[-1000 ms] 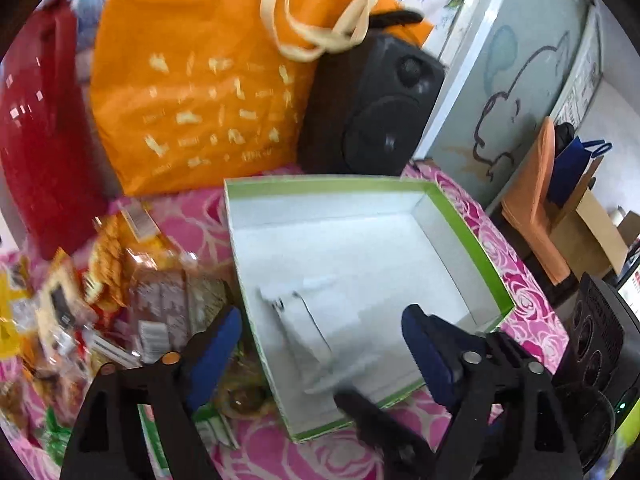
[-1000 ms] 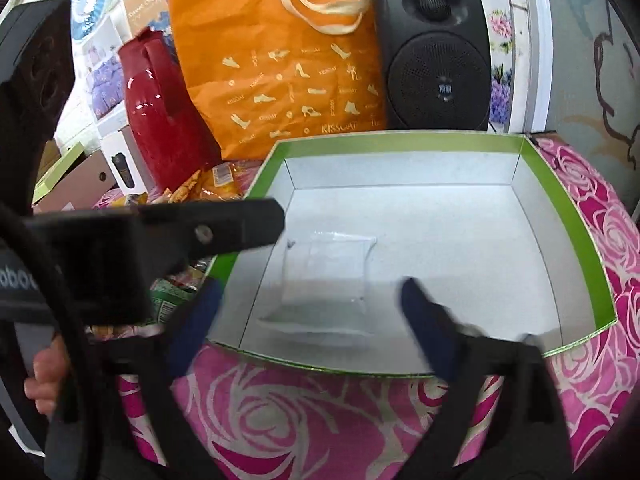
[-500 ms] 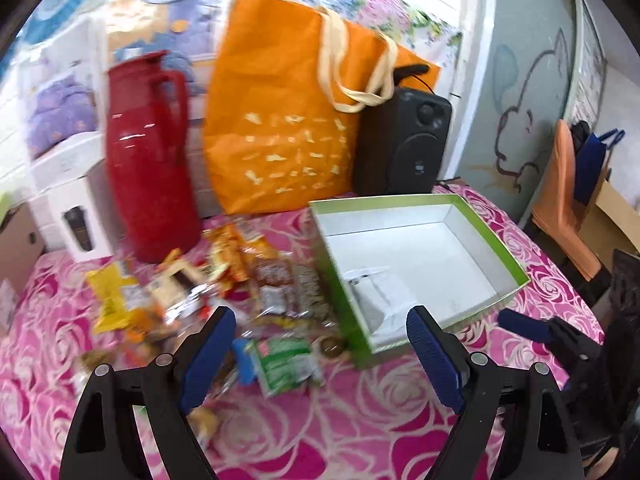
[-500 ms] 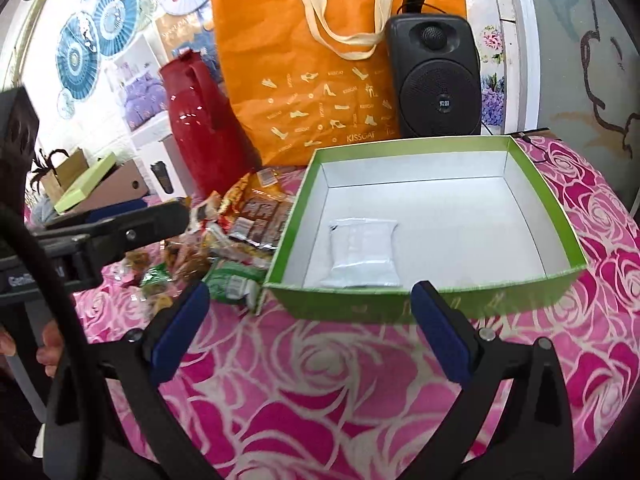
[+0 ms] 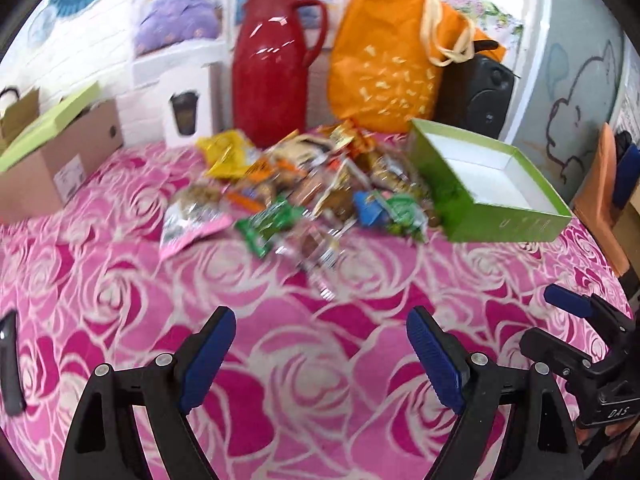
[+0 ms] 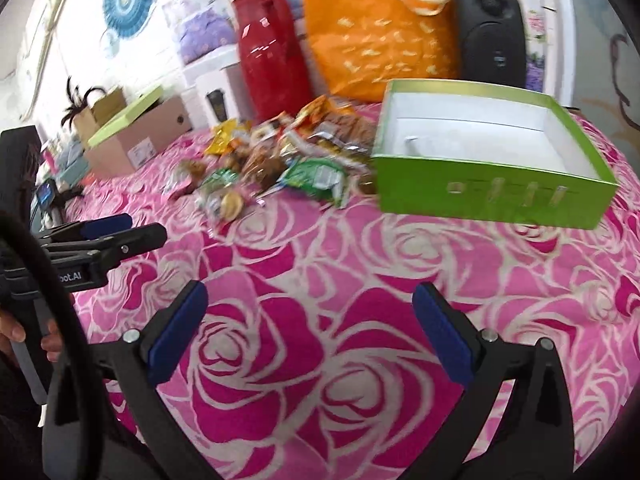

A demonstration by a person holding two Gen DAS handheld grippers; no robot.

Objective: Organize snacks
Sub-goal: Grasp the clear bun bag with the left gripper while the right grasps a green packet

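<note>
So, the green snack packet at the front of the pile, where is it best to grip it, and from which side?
Probably grip the green packet by its near edge, coming from the open tablecloth side with the open left gripper. It lies flat, its front edge seems free, and other snacks crowd behind it.

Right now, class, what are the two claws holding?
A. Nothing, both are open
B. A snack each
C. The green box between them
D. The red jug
A: the left claw and right claw both gape over bare cloth, well short of the snacks.
</note>
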